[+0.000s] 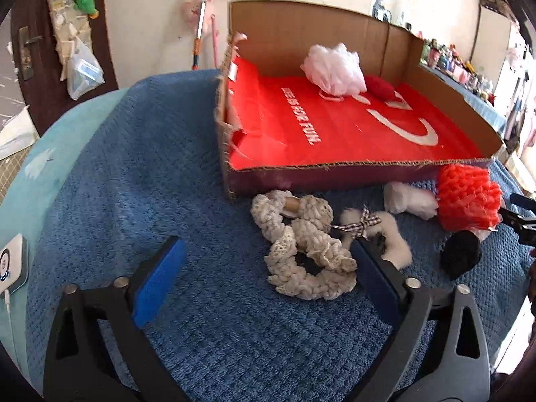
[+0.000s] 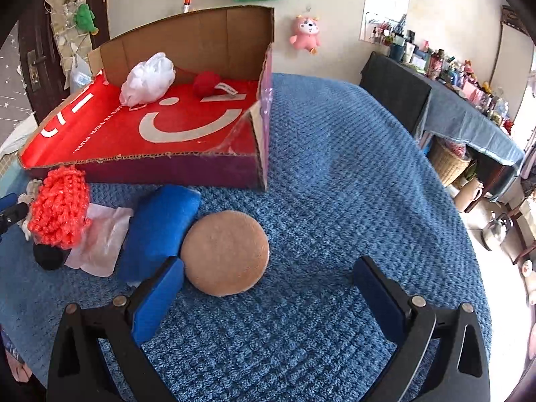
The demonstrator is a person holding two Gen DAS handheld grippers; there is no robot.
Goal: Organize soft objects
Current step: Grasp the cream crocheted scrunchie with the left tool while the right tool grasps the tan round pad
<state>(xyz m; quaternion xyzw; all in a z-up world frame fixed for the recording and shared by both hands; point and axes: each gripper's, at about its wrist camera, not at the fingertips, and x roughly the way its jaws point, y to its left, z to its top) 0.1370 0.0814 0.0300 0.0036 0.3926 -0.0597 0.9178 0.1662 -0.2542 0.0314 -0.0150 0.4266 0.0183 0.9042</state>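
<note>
My left gripper (image 1: 266,244) stands open low over the blue blanket. A cream crochet band (image 1: 308,254) lies between its fingers, close against the right finger (image 1: 372,268). A white fluffy piece with a checked bow (image 1: 378,231) lies just beyond. In the right wrist view, my right gripper (image 2: 269,261) is open too. A round tan pad (image 2: 224,251) lies between its fingers, next to the left one (image 2: 160,288). The cardboard box (image 1: 335,171) with its red lining holds a white mesh puff (image 1: 335,67) and a red yarn ball (image 1: 380,87).
An orange mesh puff (image 2: 60,207), a black pom (image 2: 48,256), a clear wrapper (image 2: 100,244) and a blue cushion (image 2: 160,227) lie in front of the box. A white soft piece (image 1: 408,199) rests by the box wall. A cluttered side table (image 2: 469,107) stands at right.
</note>
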